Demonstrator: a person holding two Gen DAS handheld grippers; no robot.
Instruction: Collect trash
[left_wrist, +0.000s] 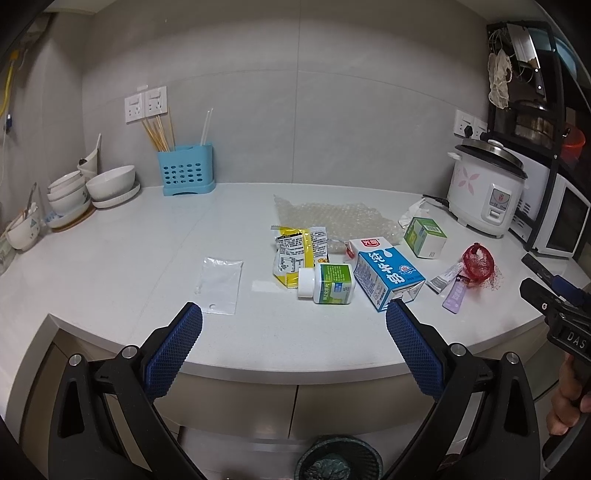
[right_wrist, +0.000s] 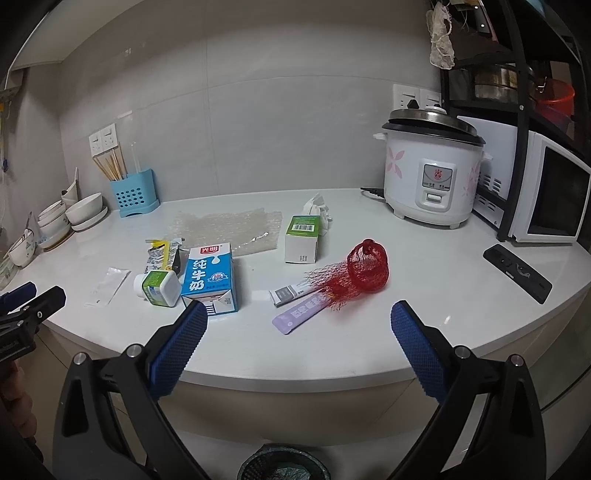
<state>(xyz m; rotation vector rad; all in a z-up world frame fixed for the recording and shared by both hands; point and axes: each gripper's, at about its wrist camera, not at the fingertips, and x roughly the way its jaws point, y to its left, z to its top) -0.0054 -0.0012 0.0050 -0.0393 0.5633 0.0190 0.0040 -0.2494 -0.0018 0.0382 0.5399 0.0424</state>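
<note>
Two handheld grippers with blue textured pads hover just short of the front edge of a white kitchen counter (left_wrist: 110, 258), both with jaws spread wide and holding nothing: the left gripper (left_wrist: 294, 314) faces the middle of the clutter, the right gripper (right_wrist: 298, 314) faces its right side. Below the counter's edge, on the floor, sits a dark mesh wastebasket (right_wrist: 282, 463) with a liner inside. Nearest on the counter lie a flat clear plastic bag (left_wrist: 218, 284), a white pill bottle (left_wrist: 327, 285) with a green label on its side, and a blue and white milk carton (right_wrist: 211, 278) also lying down, touching the bottle. To the right are a grey sachet (right_wrist: 291, 292) and a purple sachet (right_wrist: 301, 312) side by side, partly under a bunched red mesh net (right_wrist: 364, 271). Behind the bottle is a torn yellow snack wrapper (left_wrist: 299, 251). Farther back stand a small green and white box (right_wrist: 303, 240), a crumpled white tissue (right_wrist: 319, 208) just behind it, and a sheet of bubble wrap (right_wrist: 225, 229). At the wall are stacked white bowls (left_wrist: 110, 182), a blue chopstick holder (left_wrist: 186, 170), a white rice cooker (right_wrist: 432, 170) and a microwave (right_wrist: 554, 192).
</note>
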